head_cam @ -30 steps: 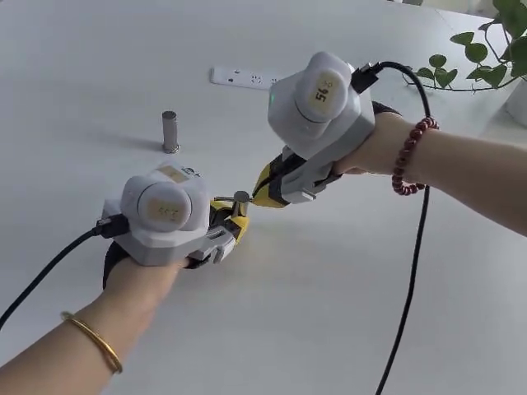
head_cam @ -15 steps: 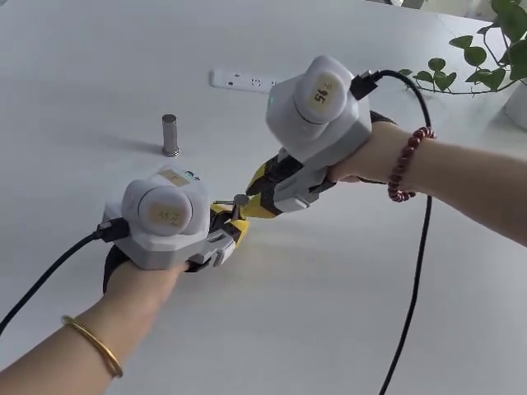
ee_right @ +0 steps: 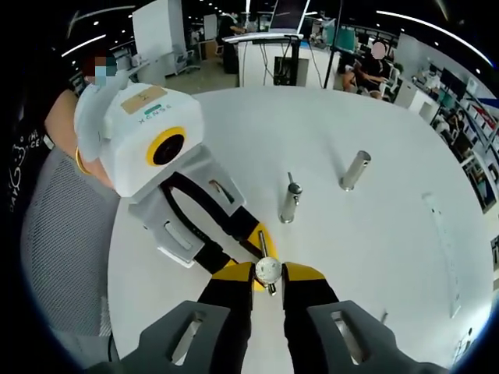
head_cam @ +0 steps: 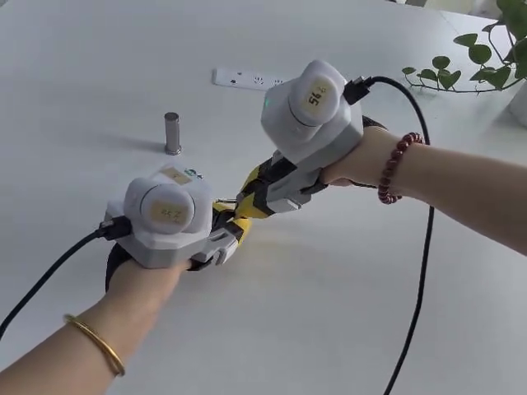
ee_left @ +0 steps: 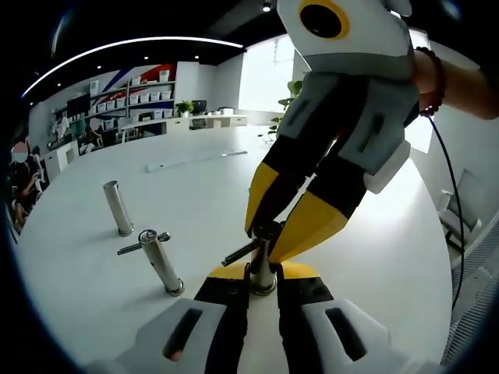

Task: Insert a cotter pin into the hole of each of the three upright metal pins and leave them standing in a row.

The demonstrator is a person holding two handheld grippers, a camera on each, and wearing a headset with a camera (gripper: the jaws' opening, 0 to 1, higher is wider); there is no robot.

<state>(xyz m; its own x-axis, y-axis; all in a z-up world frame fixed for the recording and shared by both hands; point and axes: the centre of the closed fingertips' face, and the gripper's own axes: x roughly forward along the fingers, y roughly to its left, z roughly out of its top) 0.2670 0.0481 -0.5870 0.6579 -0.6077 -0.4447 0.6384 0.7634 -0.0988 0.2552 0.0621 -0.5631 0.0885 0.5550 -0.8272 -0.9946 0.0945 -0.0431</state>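
We have the left gripper (ee_left: 261, 274) clamped shut on the lower shaft of the held pin (ee_left: 261, 263). The right gripper (ee_right: 268, 274) reaches in from above, and its yellow-tipped jaws are closed on the cotter pin (ee_left: 240, 252) right at that pin's head, where the hole sits. One end of the wire pokes out to the side, but the tips hide the hole, so we cannot tell whether it has gone through. Just beside stands the finished pin (ee_left: 161, 261) with its own crosswise wire (ee_left: 132, 247) through the top, and a little further off is the bare pin (ee_left: 118, 207), upright and untouched. By our reckoning that makes one done, one in hand and one left, plus tidying the row. The pins are bright, smooth steel cylinders with a small flared foot, and the cotter pin is a thin, darker, stiff wire. The table (head_cam: 329, 313) is plain matt white, so we judge that a nudged pin could slide or tip easily.
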